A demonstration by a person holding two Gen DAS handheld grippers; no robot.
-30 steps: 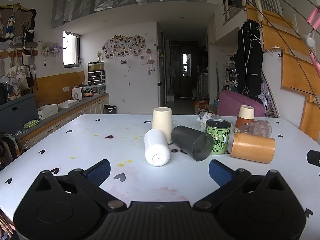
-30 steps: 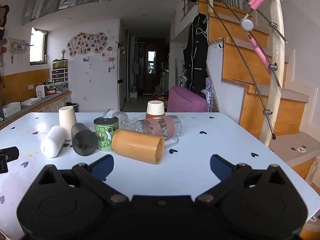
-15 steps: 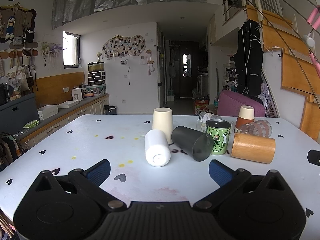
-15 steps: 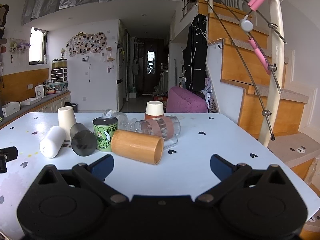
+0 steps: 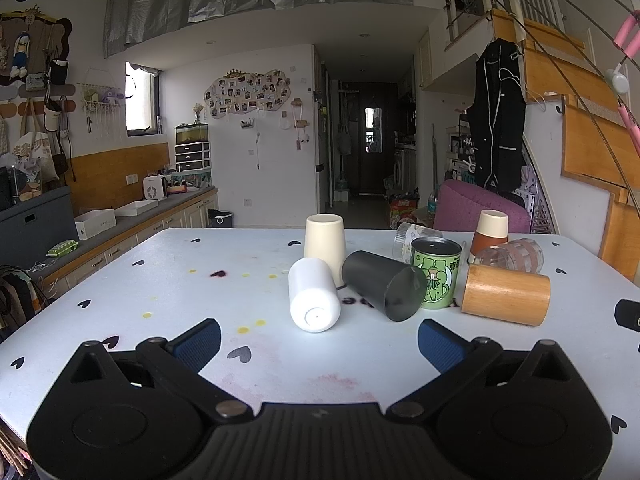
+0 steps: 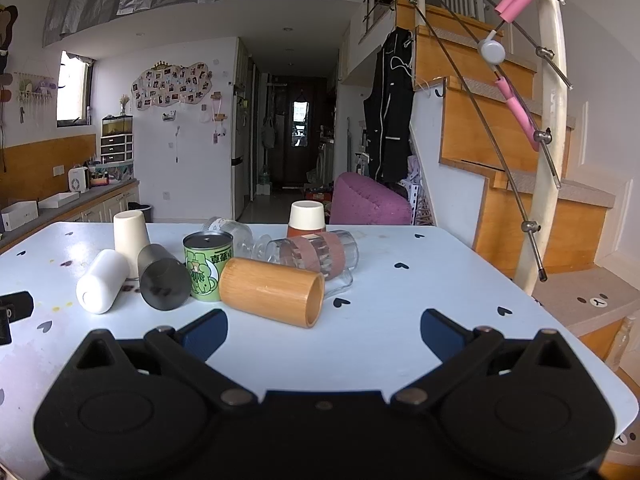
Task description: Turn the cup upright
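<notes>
We see several cups clustered on the table. A white cup (image 5: pixel 314 295) lies on its side, base toward us, just beside a dark grey cup (image 5: pixel 383 285) also on its side. A bamboo cup (image 6: pixel 271 291) lies toppled, its open mouth facing right in the right wrist view. Behind it a clear glass cup (image 6: pixel 316 256) with a brown band lies sideways. A cream cup (image 5: pixel 324 240) stands mouth down.
</notes>
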